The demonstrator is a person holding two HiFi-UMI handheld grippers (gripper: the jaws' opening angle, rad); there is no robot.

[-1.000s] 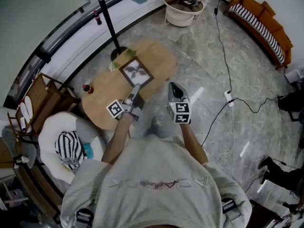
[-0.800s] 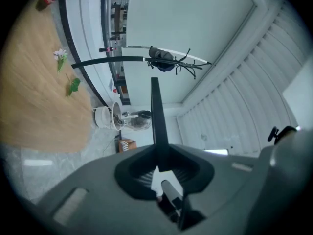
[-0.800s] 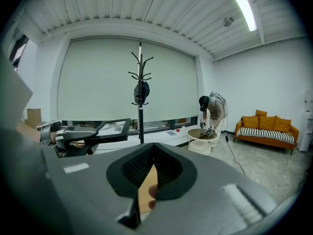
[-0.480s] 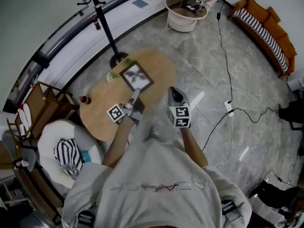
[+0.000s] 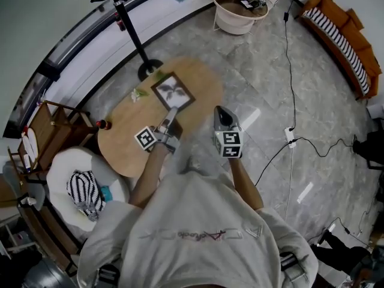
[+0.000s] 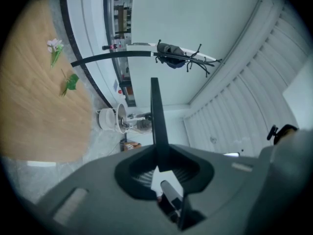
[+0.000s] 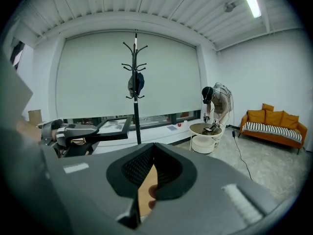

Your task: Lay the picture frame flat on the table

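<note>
Grips the near edge of the dark-bordered square picture frame (image 5: 173, 91) with the left gripper (image 5: 171, 113), fingers (image 6: 131, 173) drawn narrow and pressed on that thin edge. Holds the frame roughly level over the oval light-wood table (image 5: 123, 134), just above centre of the head view; contact with the wood unclear. Carries the right gripper (image 5: 219, 110) empty, fingers together, right of centre.
</note>
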